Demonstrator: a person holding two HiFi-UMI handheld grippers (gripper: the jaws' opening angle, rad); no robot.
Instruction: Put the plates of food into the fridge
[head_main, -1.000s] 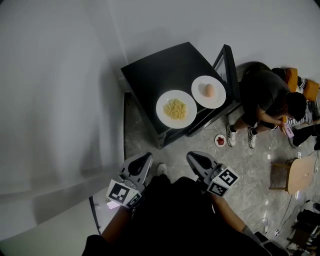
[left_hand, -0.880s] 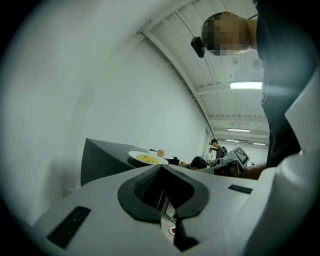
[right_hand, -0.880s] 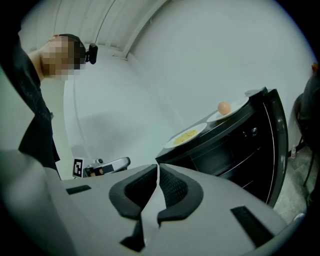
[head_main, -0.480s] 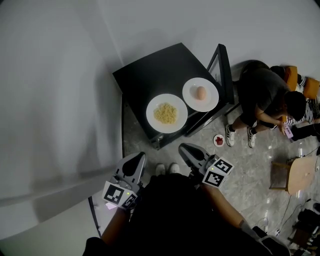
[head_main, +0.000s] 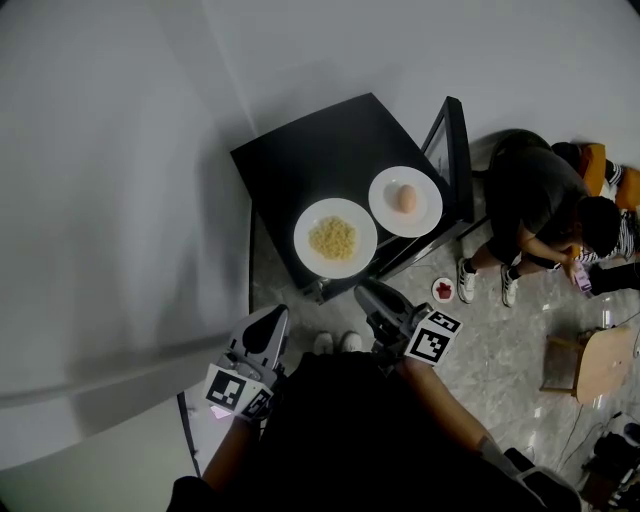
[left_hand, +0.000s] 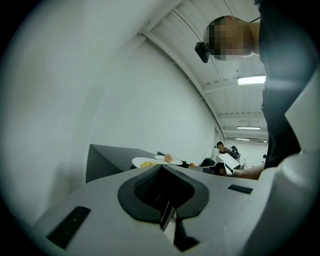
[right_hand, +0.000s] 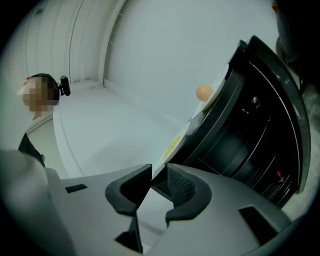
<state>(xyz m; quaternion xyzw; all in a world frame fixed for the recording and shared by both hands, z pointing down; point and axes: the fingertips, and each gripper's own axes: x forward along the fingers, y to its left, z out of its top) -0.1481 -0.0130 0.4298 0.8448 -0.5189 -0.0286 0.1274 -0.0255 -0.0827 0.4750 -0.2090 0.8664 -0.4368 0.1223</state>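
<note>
- While both plates sit on top of the fridge (head_main: 300, 160), step in hand = approach; none stowed yet.
- R gripper (head_main: 369, 293), near the noodle plate (head_main: 335, 238): jaws have just been opening, nothing btwn them. L gripper (head_main: 271, 319): clenched, empty.
- Next, probably: nip noodle plate's near rim, keep it level.
- Egg plate (head_main: 405, 201): white, shallow, just beside the first.

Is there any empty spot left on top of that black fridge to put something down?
Yes: the back half of the fridge top, behind the two plates, is bare. The front edge is crowded, with the noodle plate and the egg plate side by side. The open door borders its right side.
</note>
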